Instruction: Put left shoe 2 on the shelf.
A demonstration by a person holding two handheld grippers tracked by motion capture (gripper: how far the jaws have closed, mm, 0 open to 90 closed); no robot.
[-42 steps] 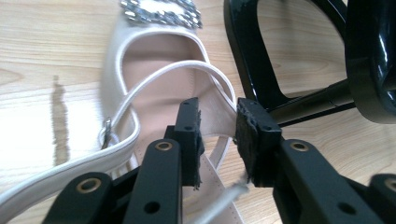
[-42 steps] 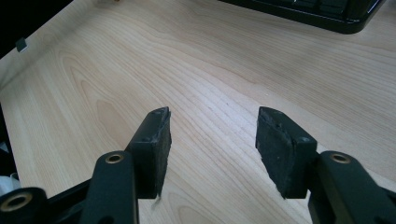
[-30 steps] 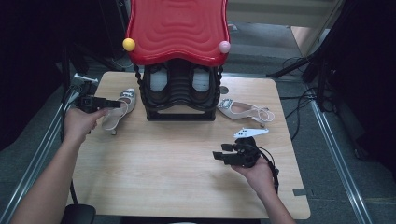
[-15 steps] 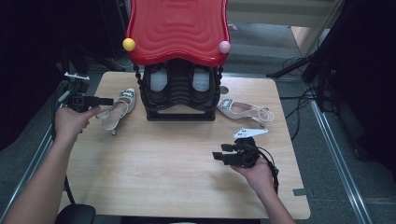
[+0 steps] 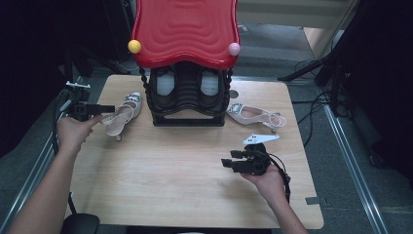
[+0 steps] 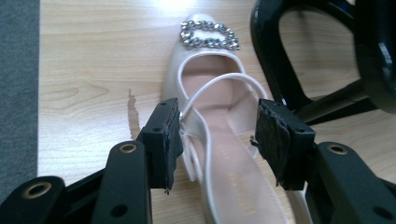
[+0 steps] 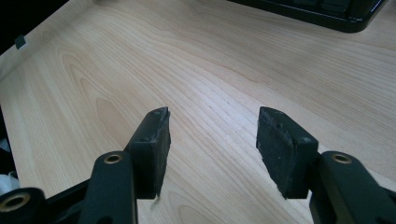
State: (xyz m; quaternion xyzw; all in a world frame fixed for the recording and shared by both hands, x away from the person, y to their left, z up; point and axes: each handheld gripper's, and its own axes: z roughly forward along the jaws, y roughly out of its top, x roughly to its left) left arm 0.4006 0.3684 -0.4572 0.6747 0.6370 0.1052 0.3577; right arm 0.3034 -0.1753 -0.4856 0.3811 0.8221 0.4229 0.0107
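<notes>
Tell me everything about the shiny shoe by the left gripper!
The pale shoe is a cream, glossy high-heeled sandal with thin straps and a sparkly rhinestone buckle on its toe. It lies on the wooden table, just left of the black rack, toe pointing away from the person. The left gripper straddles its strap area; its jaws have just been opening, and the pads sit beside it without squeezing.

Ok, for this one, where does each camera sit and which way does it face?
High view: above the person's side, looking forward and down on the table; both forearms enter from below, left gripper at the left shoe, right gripper over bare wood.
Left gripper view: rides the left gripper, looking along its jaws, which have just been opening and straddle the left shoe.
Right gripper view: rides the right gripper, open jaws over the table.
Shared: the high and left gripper views both show the left shoe and the black rack.
</notes>
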